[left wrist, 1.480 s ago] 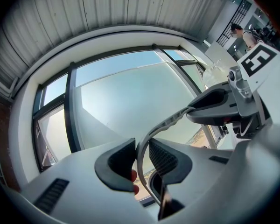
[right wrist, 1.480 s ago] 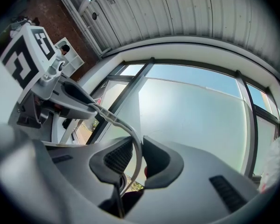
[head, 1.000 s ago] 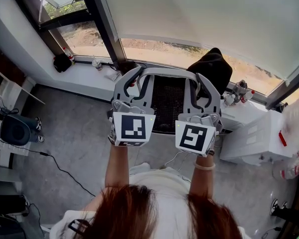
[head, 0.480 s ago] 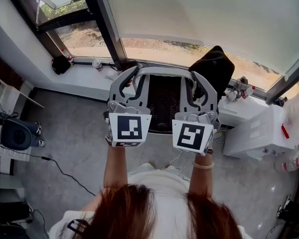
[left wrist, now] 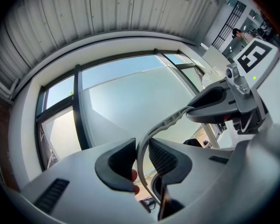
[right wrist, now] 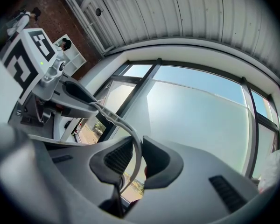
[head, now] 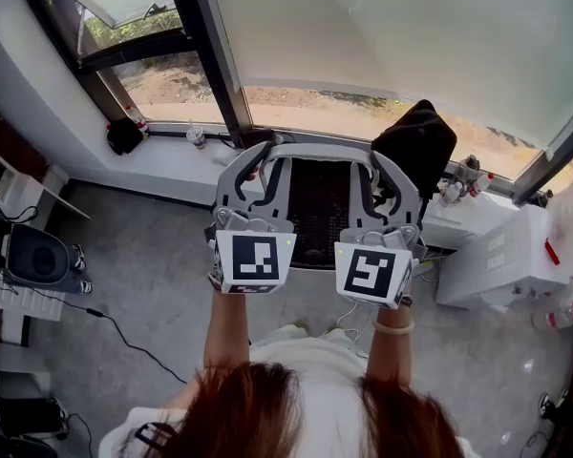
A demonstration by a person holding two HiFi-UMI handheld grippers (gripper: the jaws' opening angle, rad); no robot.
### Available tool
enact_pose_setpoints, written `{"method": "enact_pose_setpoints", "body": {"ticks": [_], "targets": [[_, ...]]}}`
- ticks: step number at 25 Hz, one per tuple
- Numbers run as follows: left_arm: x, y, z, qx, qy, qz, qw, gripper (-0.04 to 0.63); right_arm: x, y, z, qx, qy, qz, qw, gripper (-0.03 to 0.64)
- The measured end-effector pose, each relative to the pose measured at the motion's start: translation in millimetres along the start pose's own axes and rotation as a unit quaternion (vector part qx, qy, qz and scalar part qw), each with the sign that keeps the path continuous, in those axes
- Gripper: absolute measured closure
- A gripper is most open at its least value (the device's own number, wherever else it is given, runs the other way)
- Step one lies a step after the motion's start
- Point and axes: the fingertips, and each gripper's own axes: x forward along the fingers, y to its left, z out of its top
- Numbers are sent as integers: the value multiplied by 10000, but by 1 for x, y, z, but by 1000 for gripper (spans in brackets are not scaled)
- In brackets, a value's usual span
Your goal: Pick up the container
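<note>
Container [head: 317, 203] forward — tools [head: 260, 160] [head: 380, 165] tight on it

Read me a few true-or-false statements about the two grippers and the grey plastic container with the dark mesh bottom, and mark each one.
1. The left gripper is shut on the thin rim of the grey plastic container. True.
2. The right gripper hangs open with nothing between its jaws. False: its pads are also clamped on the container's rim.
3. The container sits on the grey floor. False: it is held up in the air between the two grippers, in front of the window.
4. Both marker cubes face up toward the head camera. True.
</note>
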Motion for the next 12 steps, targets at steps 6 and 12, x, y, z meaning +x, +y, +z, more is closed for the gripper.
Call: {"method": "enact_pose_setpoints", "body": {"ticks": [6,12], "targets": [[-7,3,-4,29,-60,-106,9999,500,-5,11,0,11,105,-5,9999,540],[-4,0,1,-147,-203,-245,9994,500,-9,2,5,-143,134,-146,9997,540]]}}
